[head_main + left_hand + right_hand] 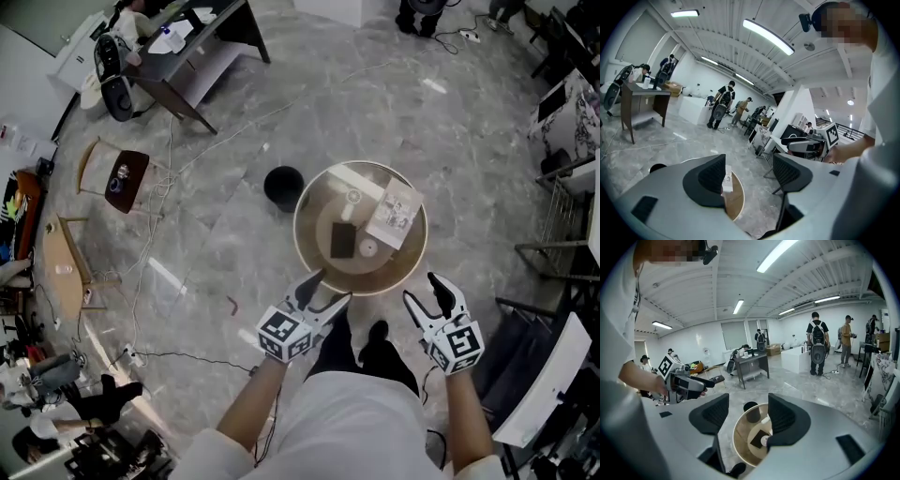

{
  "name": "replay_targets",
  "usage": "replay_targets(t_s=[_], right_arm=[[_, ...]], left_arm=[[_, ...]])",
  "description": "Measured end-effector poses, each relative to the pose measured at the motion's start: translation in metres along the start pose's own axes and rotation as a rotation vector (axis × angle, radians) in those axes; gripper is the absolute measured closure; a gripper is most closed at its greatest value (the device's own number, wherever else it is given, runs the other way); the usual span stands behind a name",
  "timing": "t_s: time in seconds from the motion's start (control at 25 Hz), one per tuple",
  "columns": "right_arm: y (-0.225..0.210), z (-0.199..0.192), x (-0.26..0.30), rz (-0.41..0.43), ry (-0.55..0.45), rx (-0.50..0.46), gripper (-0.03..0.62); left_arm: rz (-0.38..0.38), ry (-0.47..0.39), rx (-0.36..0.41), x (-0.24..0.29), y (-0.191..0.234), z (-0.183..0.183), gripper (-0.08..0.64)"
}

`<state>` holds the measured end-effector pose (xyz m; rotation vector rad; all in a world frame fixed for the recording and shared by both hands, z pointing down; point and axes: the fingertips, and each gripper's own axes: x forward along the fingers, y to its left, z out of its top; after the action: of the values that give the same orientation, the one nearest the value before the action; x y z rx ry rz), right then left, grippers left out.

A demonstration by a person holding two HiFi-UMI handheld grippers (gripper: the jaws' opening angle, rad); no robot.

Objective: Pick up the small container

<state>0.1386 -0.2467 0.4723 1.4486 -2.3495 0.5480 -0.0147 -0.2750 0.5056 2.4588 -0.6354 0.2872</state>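
A round wooden table [319, 253] stands in front of me. On it sits a small white round container [368, 248], right of a flat black rectangle [343, 240] and below a white printed box [396, 214]. My left gripper [323, 289] hovers at the table's near left rim, open and empty. At the near right rim my right gripper [424, 291] is also open and empty. The right gripper view looks between its jaws [743, 411] down at the table [739, 437] and the container [765, 440]. The left gripper [750, 168] view shows only the table edge [737, 202] and the box [727, 180].
A black round bin [283, 186] stands on the floor just left of the table. Cables trail across the grey floor. A dark desk [192, 52] and a wooden chair [117, 173] are at the upper left, racks and chairs [562, 244] at the right. People stand far off.
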Motion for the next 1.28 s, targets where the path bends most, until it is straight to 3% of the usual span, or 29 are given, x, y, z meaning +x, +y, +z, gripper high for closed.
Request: replay_targets(t_s=[0.28,0.52,0.84,1.28], right_arm=[[-0.025,-0.012,0.036,0.052,0.052,-0.019,0.321],[-0.041,-0.052,0.072,0.148,0.111,-0.023,0.322],[-0.065,-0.121,0.124,0.226,0.176,-0.007,0.322],[-0.087,-0.212,0.207,0.277,0.256,-0.018,0.322]], left_arm=[[0.025,0.019,-0.018,0.034,0.022,-0.006,0.238],[0.082,0.025,-0.063,0.066,0.040,-0.031,0.238],[0.143,0.047,-0.115,0.107,0.076,-0.091,0.236],[0.165,0.107,-0.145,0.156,0.134,-0.172,0.235]])
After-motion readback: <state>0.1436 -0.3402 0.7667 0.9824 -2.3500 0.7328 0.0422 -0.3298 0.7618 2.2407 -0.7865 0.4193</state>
